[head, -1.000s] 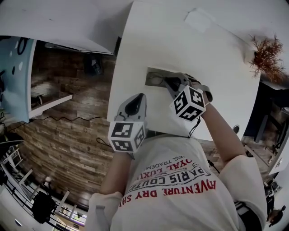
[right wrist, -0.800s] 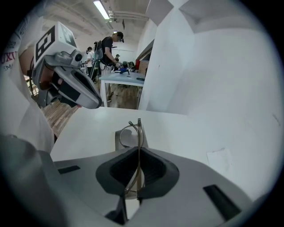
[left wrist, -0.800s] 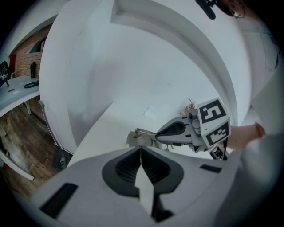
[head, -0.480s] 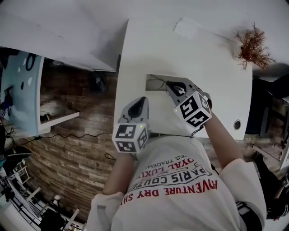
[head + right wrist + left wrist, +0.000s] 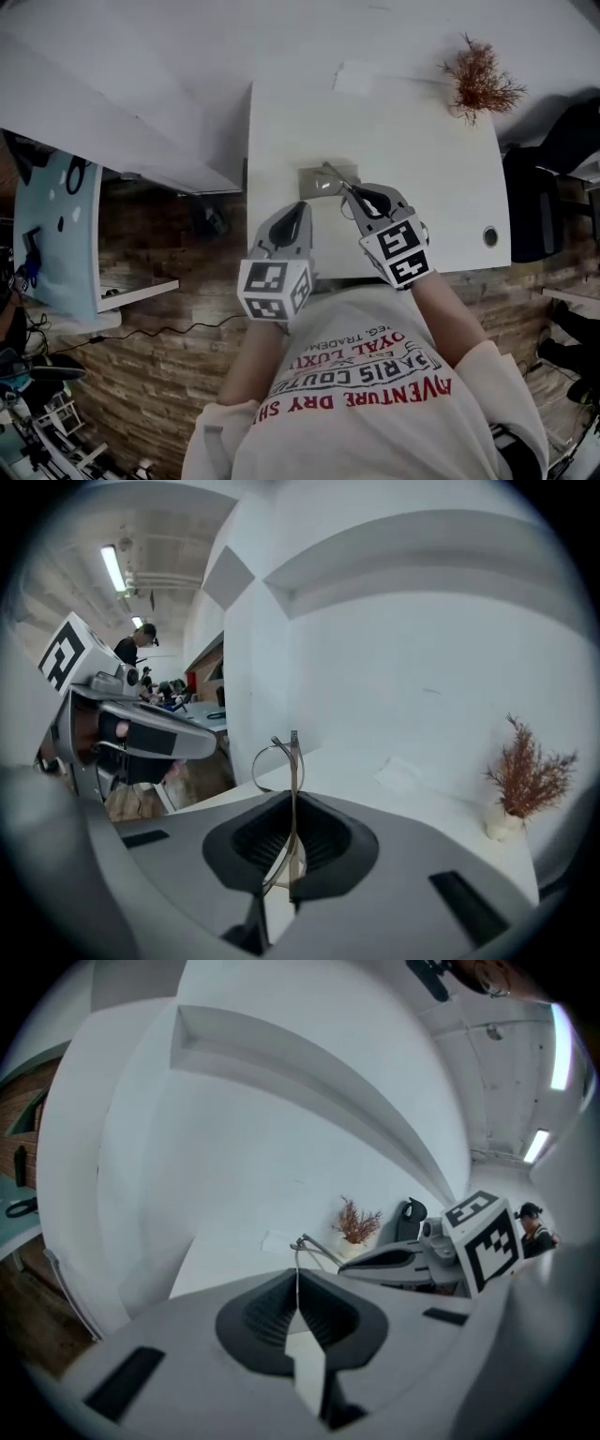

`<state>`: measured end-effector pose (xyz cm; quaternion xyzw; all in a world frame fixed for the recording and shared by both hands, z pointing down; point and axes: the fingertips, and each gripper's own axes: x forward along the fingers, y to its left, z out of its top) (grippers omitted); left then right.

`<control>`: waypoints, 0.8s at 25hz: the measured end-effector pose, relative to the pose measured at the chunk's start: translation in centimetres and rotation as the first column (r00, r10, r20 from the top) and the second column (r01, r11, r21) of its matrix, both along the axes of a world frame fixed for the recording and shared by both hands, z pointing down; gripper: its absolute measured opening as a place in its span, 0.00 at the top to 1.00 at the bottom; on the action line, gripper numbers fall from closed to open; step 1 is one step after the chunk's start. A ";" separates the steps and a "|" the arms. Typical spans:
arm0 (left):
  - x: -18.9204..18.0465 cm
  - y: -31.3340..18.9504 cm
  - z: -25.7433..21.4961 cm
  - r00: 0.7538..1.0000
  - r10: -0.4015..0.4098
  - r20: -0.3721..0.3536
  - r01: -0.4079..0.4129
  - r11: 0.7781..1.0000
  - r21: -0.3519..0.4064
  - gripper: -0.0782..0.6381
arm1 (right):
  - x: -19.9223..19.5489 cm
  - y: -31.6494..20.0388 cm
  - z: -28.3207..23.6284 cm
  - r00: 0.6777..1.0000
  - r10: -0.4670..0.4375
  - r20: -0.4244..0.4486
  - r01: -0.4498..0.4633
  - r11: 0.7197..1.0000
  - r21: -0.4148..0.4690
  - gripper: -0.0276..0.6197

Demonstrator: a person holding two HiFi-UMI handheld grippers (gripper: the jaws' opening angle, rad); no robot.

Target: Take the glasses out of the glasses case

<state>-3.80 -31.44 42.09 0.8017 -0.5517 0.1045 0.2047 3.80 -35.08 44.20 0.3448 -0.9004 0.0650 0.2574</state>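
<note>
Glasses (image 5: 334, 175) are seen in the head view lifted over the grey case (image 5: 314, 180) by the right gripper (image 5: 347, 189), which was dipped into that case a second ago. In the left gripper view the jaws of the left gripper (image 5: 298, 1279) are shut, and whether the thin wire above them is pinched cannot be told. In the right gripper view the wire frame is squeezed between nearly closed jaws.
</note>
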 end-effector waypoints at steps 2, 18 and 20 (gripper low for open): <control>0.5 0.3 -1.0 1.000 0.024 0.016 -0.025 0.999 0.033 0.88 | 0.6 0.7 -0.8 0.997 0.056 0.050 -0.057 0.998 0.011 0.92; 1.1 3.0 -2.7 0.996 0.086 0.013 -0.087 0.992 0.094 0.88 | 1.9 5.0 -3.5 0.952 0.228 0.206 -0.247 0.966 0.074 0.92; 1.1 3.1 -2.7 0.996 0.089 0.012 -0.090 0.991 0.095 0.88 | 2.0 5.1 -3.4 0.948 0.237 0.213 -0.256 0.965 0.066 0.92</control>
